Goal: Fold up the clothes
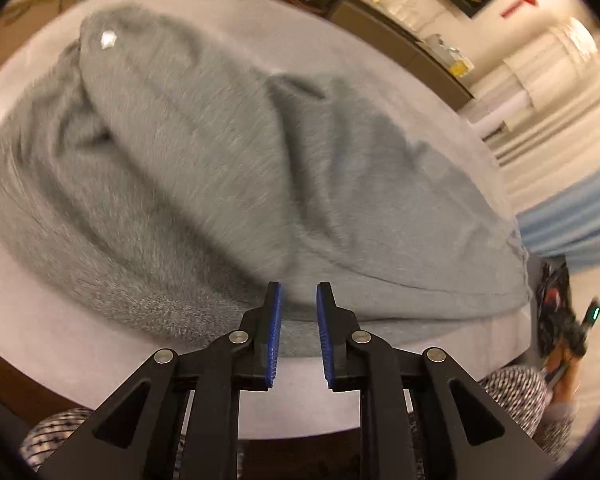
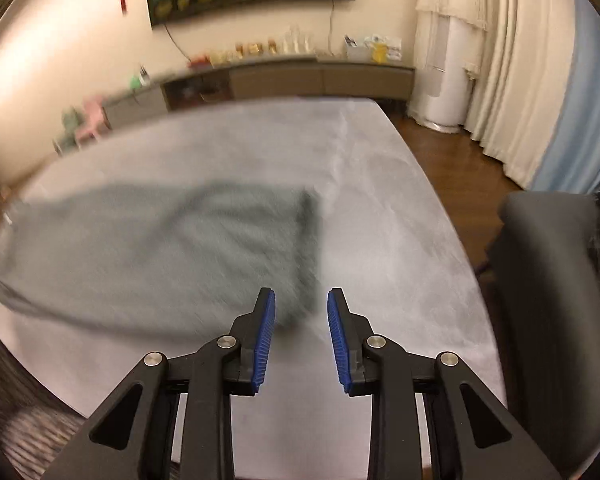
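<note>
A grey fleecy garment (image 1: pixel 228 168) lies rumpled across the pale grey table (image 1: pixel 40 340), with a small white tag (image 1: pixel 108 39) near its far end. My left gripper (image 1: pixel 299 300) is open just above the garment's near hem, and nothing sits between its blue pads (image 1: pixel 275 320). In the right wrist view the same garment (image 2: pixel 160 248) is blurred and spreads to the left on the table (image 2: pixel 400 240). My right gripper (image 2: pixel 301 308) is open over the garment's near right corner, holding nothing.
A dark chair back (image 2: pixel 548 300) stands at the table's right edge. A low cabinet (image 2: pixel 300 76) with small items runs along the far wall, and curtains (image 2: pixel 512 80) hang on the right. A person's patterned sleeve (image 1: pixel 516 396) shows below the table edge.
</note>
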{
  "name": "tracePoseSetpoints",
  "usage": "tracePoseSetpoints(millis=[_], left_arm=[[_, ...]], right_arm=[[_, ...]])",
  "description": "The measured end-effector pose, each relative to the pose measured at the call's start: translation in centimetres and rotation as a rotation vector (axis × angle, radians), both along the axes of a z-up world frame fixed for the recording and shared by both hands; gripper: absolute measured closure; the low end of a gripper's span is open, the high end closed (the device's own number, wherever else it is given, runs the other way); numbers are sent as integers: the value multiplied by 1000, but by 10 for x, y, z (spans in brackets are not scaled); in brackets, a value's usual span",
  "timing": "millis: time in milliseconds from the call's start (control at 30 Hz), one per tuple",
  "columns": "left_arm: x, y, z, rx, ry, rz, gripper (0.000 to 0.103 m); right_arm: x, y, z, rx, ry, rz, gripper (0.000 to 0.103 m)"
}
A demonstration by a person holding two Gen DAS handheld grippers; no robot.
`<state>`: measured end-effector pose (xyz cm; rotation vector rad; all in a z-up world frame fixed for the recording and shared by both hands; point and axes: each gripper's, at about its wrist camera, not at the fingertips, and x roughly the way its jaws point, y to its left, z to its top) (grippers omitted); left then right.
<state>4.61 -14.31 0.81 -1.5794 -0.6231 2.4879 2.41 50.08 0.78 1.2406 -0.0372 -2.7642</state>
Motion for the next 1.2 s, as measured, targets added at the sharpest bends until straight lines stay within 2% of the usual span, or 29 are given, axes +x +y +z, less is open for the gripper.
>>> tracePoseSetpoints(millis=[133,233,300,333,367,433,500,533,600,700,800,867,933,1033,1133,1200], left_arm=[[3,-1,19,-34,49,-8,85],[-4,3,10,-53,28,0,84],[-14,-4,-7,-63,-22,40,84],[-20,-9,-15,-62,-46,65,84],[-23,-16,-20,-60,-61,92,84],[-25,-34,-25,-42,-72,142,84],[-22,-47,-19,12,-43,175,84],[-18,-55,-14,23,-17,202,83],[-6,-77,-4,39,35,281,76],[7,-116,-9,87,38,419,75],[8,-152,-30,131,-21,530,75],[14,-174,-45,182,-56,600,77],[22,-185,-48,234,-38,620,77],[32,-196,-47,284,-9,629,77],[31,-195,-45,296,14,632,77],[31,-197,-49,313,21,638,77]], right_arm=[[-51,-28,-14,30,-35,30,74],[-92,-42,-42,70,-114,46,74],[-118,-40,-72,199,-199,-12,76],[-124,-31,-77,201,-201,-48,66],[-130,-21,-79,185,-190,-85,62],[-139,-4,-79,148,-194,-154,61],[-139,-1,-72,191,-211,-205,62],[-132,-5,-62,202,-188,-226,63],[-108,-22,-39,128,-107,-174,63],[-84,-55,-43,47,-127,-22,64],[-85,-67,-80,130,-221,14,64],[-96,-65,-89,171,-266,-50,62],[-109,-71,-88,236,-290,-122,62],[-118,-132,-56,269,-189,-30,62],[-118,-241,-22,265,-68,187,60],[-112,-327,-26,241,-45,351,57]])
